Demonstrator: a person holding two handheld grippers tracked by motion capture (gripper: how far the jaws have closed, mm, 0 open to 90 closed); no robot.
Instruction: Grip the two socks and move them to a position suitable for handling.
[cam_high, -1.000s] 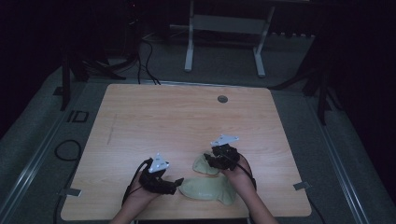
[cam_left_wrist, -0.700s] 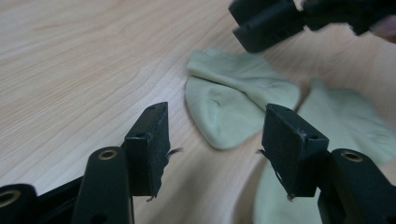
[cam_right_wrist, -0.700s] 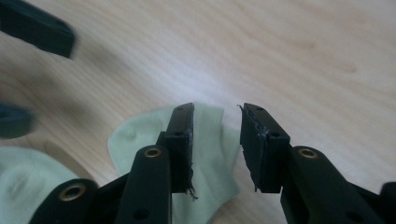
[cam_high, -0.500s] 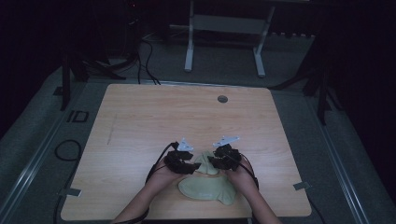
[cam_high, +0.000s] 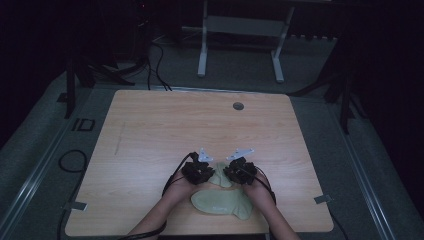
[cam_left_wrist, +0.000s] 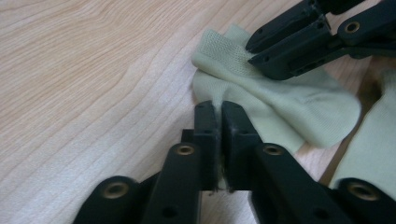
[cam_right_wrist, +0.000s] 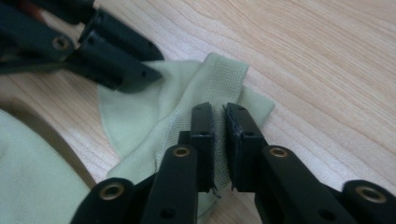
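Both jaw pairs pinch the small pale-green sock (cam_left_wrist: 280, 105) on the worktop (cam_high: 165, 130): left hand-held gripper (cam_left_wrist: 219, 109) at its edge, right hand-held gripper (cam_right_wrist: 218, 114) opposite. Best pull apart evenly, low, keeping both grips firm.

Dim, dark-edged high view; gripper views brighter, near parts blurred.

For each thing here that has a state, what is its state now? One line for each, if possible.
Left tool: shut on the far sock, pinching its edge.
Right tool: shut on the far sock, pinching its fabric.
Far sock: pale green, rumpled, lying on the table, held by both tools.
Near sock: pale green, lying flat, not held.
Table: wooden, both socks near its front edge.
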